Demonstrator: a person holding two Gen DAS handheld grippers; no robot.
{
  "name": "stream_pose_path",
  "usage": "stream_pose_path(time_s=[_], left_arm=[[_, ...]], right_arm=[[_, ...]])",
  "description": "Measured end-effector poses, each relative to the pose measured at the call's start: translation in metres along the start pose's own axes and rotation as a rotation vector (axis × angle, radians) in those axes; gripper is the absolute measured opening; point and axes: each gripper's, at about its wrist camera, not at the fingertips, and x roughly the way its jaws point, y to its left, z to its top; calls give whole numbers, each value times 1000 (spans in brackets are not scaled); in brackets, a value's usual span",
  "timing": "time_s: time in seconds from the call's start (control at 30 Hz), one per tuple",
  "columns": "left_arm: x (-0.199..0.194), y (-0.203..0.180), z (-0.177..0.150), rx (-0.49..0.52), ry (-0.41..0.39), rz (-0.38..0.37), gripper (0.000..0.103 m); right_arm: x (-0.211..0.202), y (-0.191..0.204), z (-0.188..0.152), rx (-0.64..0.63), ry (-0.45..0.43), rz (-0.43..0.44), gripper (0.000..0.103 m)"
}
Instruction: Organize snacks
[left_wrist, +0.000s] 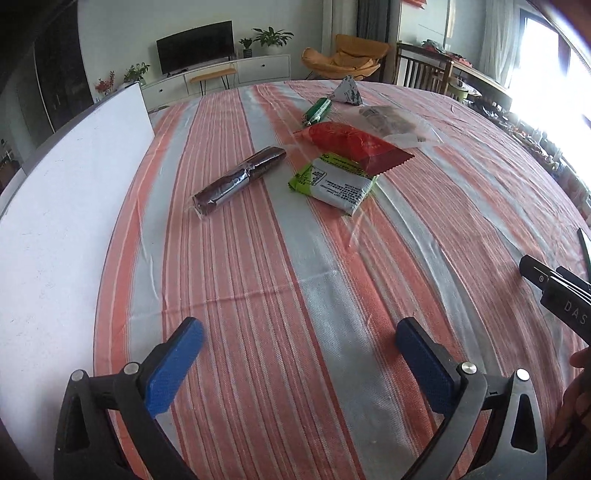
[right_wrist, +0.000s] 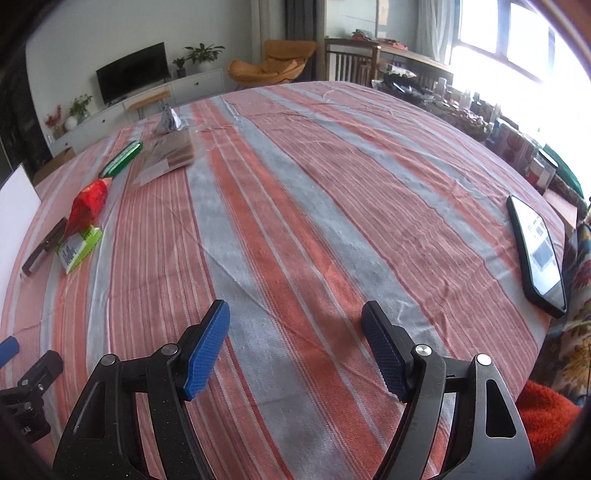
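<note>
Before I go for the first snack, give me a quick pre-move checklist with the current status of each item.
1. Left claw open and empty: ok.
2. Right claw open and empty: ok.
3. Striped cloth between the left claw and the snacks free of obstacles: ok.
4. Dark roll lying alone, clear to grasp: ok.
5. Red packet free of the others: not ok, it overlaps the green and white packet.
6. Phone near the table edge, away from the snacks: ok, but keep the right claw clear of it.
7. Where the snacks should go: cannot tell; only a white board lies to the left.
</note>
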Motion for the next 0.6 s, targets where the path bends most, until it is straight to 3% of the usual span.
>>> stream_pose_path(time_s=[0.6], left_arm=[[-2,0,1,0,0,0,103]], right_arm=[[-2,1,-1,-8,5,7,82]])
